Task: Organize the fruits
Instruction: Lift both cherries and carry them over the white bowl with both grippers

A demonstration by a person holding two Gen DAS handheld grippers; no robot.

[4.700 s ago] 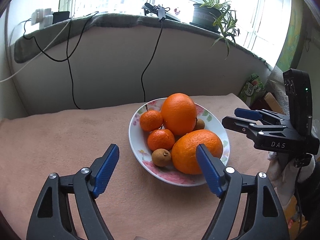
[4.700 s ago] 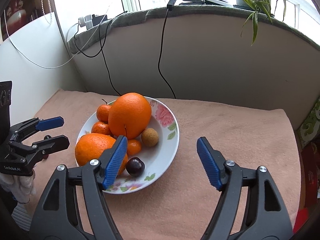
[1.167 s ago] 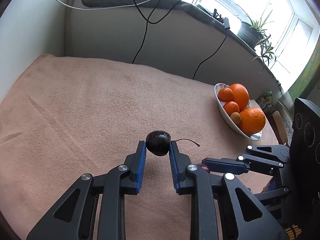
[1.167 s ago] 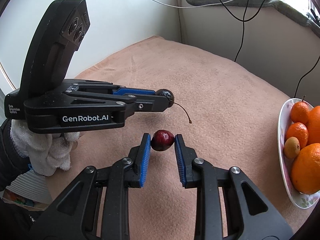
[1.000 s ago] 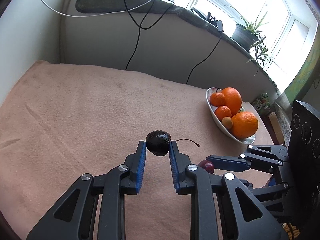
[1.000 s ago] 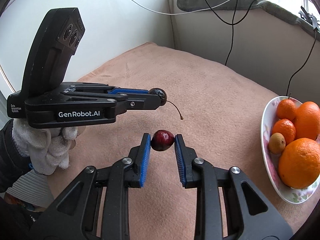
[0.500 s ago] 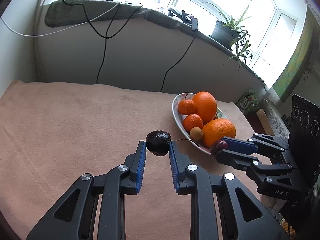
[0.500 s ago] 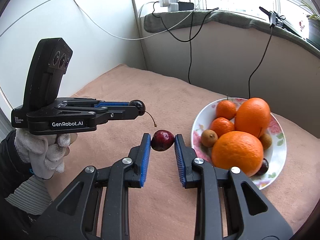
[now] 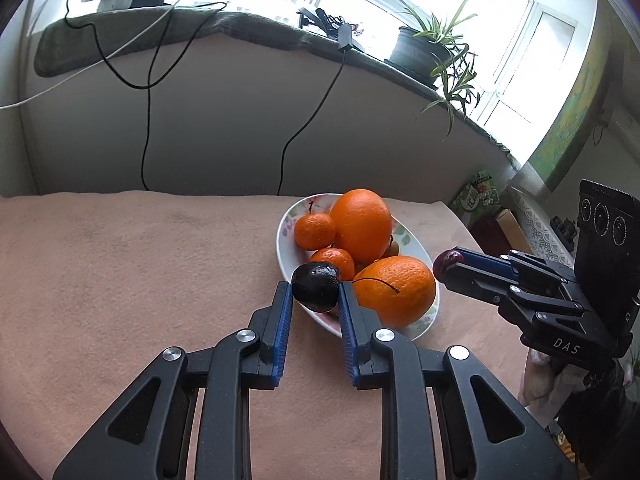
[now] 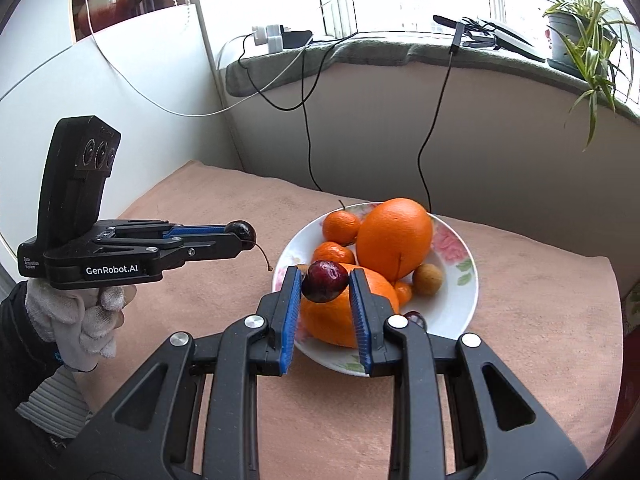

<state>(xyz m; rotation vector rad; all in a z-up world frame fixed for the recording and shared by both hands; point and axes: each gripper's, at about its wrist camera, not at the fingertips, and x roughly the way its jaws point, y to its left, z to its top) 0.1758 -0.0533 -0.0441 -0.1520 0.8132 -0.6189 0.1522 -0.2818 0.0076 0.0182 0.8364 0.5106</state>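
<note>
A white floral bowl (image 9: 285,236) (image 10: 460,292) on the pink cloth holds two big oranges (image 9: 362,224) (image 10: 394,236), small tangerines (image 9: 314,230), a brown longan (image 10: 428,279) and a dark cherry (image 10: 414,317). My left gripper (image 9: 314,298) is shut on a dark stemmed cherry (image 9: 316,286), held at the bowl's near rim; it shows at the left of the right wrist view (image 10: 240,230). My right gripper (image 10: 325,286) is shut on a red cherry (image 10: 325,281), held above the bowl's near edge; it shows at the right of the left wrist view (image 9: 448,262).
A low wall (image 9: 224,128) with hanging black cables (image 9: 146,120) stands behind the table. A potted plant (image 9: 432,50) and chargers sit on the sill. The cloth's right edge (image 10: 612,320) drops off beside boxes on the floor.
Both grippers, each still holding its cherry, have swung toward the bowl and come closer; the bowl now lies right under the fingertips.
</note>
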